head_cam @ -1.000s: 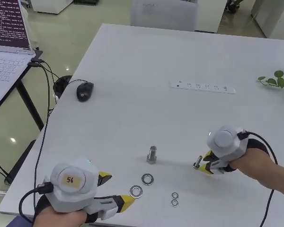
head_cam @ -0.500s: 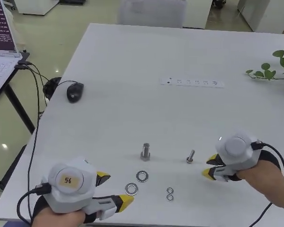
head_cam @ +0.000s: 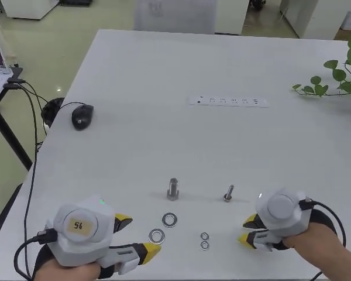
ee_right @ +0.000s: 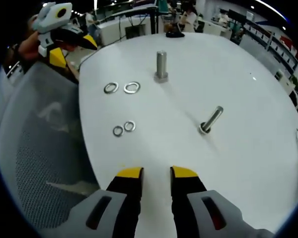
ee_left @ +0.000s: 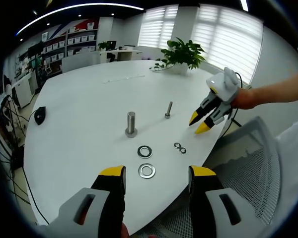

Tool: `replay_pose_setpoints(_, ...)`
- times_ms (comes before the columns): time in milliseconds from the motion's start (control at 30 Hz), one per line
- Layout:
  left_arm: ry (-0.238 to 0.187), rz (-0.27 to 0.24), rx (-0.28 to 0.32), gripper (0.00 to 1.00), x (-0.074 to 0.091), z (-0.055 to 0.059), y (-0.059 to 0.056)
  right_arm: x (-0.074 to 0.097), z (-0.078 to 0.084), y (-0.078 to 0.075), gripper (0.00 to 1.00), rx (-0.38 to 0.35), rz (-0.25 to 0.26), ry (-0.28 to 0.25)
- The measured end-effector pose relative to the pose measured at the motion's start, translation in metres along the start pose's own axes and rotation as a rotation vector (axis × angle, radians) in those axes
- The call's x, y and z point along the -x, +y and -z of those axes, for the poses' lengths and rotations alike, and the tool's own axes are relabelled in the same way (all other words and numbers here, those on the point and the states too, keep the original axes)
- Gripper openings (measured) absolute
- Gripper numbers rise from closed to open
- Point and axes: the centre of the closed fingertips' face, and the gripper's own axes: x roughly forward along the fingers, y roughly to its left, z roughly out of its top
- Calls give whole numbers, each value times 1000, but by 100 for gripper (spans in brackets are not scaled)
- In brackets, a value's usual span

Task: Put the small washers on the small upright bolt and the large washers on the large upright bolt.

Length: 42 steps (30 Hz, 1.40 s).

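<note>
Standing head-down on the table [head_cam: 164,88], the large bolt [head_cam: 173,189] and the small bolt [head_cam: 228,194] are set apart, so each shank can be reached from above. The large washers [head_cam: 169,219] and small washers [head_cam: 204,236] are laid flat near the front edge. The left gripper [head_cam: 141,234] is held wide open and empty beside the large washers. The right gripper [head_cam: 243,230], parted narrowly and empty, is held near the small pair. Little room is left toward that edge, but open table lies beyond.

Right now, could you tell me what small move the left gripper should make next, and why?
Probably lower the open left gripper onto the nearer large washer, which lies flat just ahead of its jaws. The large upright bolt beyond it is bare, and that gripper holds nothing.
</note>
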Motion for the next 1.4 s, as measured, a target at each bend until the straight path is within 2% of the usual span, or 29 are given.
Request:
replay_pose_setpoints(67,4,4,-5,50,-2,-1,-1,-6,-8,9,23,10,-24,-7)
replay_pose_setpoints(133,6,11,-9,50,-4,-1,-3,-11,-16,21,23,64,-53,-13)
replay_pose_setpoints(200,6,13,-13,50,-5,-2,-3,-15,-23,34,22,83,-76,-16)
replay_pose_setpoints(267,0,11,-7,50,-6,-4,-3,-19,-29,44,20,103,-111,-30)
replay_pose_setpoints(367,-5,4,0,50,-6,-5,-2,-25,-33,55,17,122,-131,-25)
replay_pose_setpoints(567,-7,-7,16,50,-2,0,-2,-33,-35,59,17,154,-123,5)
replay_pose_setpoints(633,-7,-10,20,49,-2,2,-1,-35,-38,58,17,136,-122,-5)
replay_pose_setpoints(833,-6,-14,27,49,-2,4,-2,-36,-41,57,17,158,-110,-9)
replay_pose_setpoints(1033,-13,-7,23,49,-5,0,-5,-37,-39,58,18,257,-117,12)
replay_pose_setpoints(1200,-17,-3,19,49,-7,-2,-7,-37,-41,59,18,269,-119,29)
replay_pose_setpoints(1400,-13,-3,17,49,-6,1,-7,-38,-43,60,17,313,-132,33)
